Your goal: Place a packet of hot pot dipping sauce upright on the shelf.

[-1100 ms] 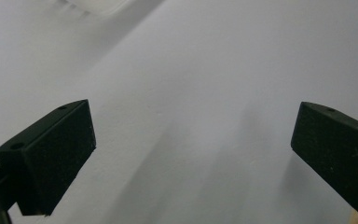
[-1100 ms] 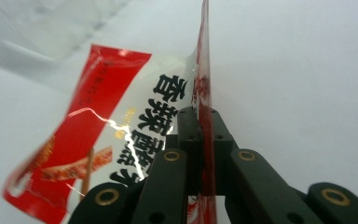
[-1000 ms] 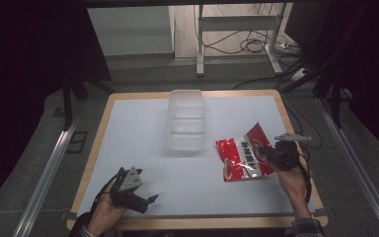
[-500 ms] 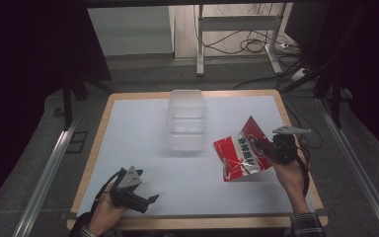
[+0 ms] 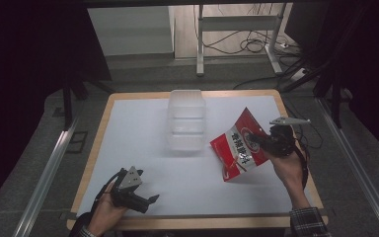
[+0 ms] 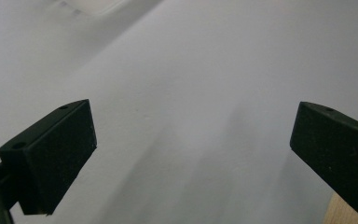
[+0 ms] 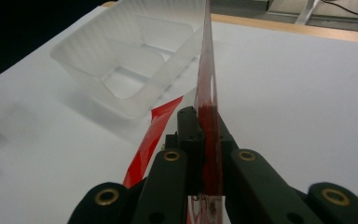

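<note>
A red snack bag (image 5: 239, 144) with white print hangs tilted above the white table top, to the right of a clear plastic tray. My right gripper (image 5: 267, 140) is shut on the bag's right edge. In the right gripper view the bag (image 7: 207, 88) stands edge-on between the closed jaws of my right gripper (image 7: 205, 140). The clear tray (image 5: 186, 126) with its compartments lies in the middle of the table and shows ahead of the bag (image 7: 130, 60). My left gripper (image 5: 148, 201) rests near the front left edge, its jaws wide apart (image 6: 191, 149) with nothing between them.
The white mat (image 5: 143, 143) covers a wooden table whose rim (image 5: 321, 197) shows at the sides. Metal rails run along both sides on the floor. A metal stand (image 5: 237, 34) and cables lie beyond the far edge.
My right gripper has lifted the red bag off the table and tipped it more upright. The left gripper has stayed where it was.
</note>
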The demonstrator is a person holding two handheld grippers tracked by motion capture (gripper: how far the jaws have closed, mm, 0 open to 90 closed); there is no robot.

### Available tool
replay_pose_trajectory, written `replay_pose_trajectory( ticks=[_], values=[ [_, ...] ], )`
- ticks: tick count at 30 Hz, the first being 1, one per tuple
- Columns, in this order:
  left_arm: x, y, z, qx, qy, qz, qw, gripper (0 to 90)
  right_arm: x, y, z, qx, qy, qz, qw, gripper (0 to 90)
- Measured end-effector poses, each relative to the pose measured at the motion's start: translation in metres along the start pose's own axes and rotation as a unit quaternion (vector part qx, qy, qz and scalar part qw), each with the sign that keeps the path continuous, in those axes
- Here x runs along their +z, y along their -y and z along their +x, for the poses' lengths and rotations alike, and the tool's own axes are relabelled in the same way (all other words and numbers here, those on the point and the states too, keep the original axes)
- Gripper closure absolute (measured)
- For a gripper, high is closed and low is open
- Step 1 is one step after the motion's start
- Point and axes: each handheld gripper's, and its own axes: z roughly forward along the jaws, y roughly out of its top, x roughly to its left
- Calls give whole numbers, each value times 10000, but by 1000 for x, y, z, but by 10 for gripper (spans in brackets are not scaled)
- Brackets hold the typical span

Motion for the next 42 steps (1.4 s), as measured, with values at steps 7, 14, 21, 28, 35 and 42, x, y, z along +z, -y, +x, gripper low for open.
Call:
replay_pose_trajectory(
  ticks=[7, 14, 21, 28, 35, 42],
  values=[
    [-1, 0, 0, -6, -2, -14, 10000, 2, 0, -13, 13, -155, -120, -5, 9998, 871],
    [-1, 0, 1, 20, -24, -2, 10000, 3, -3, -31, 30, -447, -241, -30, 9987, 872],
    [-2, 0, 1, 17, -50, -41, 10000, 3, -2, -53, 39, -829, -202, -49, 9963, 873],
    [-2, 0, 1, -3, -52, -44, 10000, 3, 0, -73, 28, -932, -173, -23, 9955, 873],
    [-3, -1, 1, -18, -49, -68, 10000, 3, 1, -89, 21, -869, -361, -94, 9955, 873],
    [-4, -1, 1, -38, -42, -104, 9999, 3, 7, -105, 13, -976, -373, -75, 9945, 873]
  ],
)
